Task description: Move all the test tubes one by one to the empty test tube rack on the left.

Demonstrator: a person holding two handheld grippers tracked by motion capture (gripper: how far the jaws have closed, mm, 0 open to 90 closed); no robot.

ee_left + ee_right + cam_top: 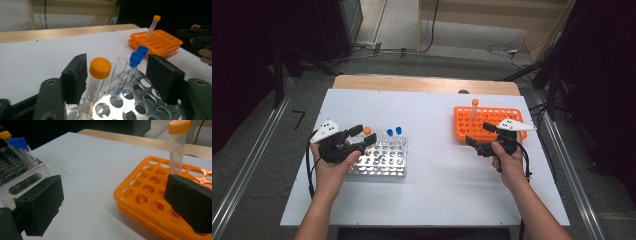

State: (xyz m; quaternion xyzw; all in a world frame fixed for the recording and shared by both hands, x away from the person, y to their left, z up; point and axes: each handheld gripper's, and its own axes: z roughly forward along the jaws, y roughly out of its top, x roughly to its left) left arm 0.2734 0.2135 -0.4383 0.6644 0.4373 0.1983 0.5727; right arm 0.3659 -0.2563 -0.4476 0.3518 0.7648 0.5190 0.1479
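On the white worktop [432, 180], the left tool [117, 72] stands with jaws apart around an orange-capped tube [98, 77] seated in the metal rack [132, 105], not pressing it, while the right tool [112, 207], jaws apart and empty, hovers just beside the orange rack [147, 195].

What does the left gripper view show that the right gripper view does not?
Left gripper view alone: the left gripper open, its pads clear of the orange-capped tube standing between them in the metal rack, and an empty uncapped tube. Right gripper view alone: the right gripper open with nothing between its pads. Both: the orange rack with its single tube, the blue-capped tubes, the white table.
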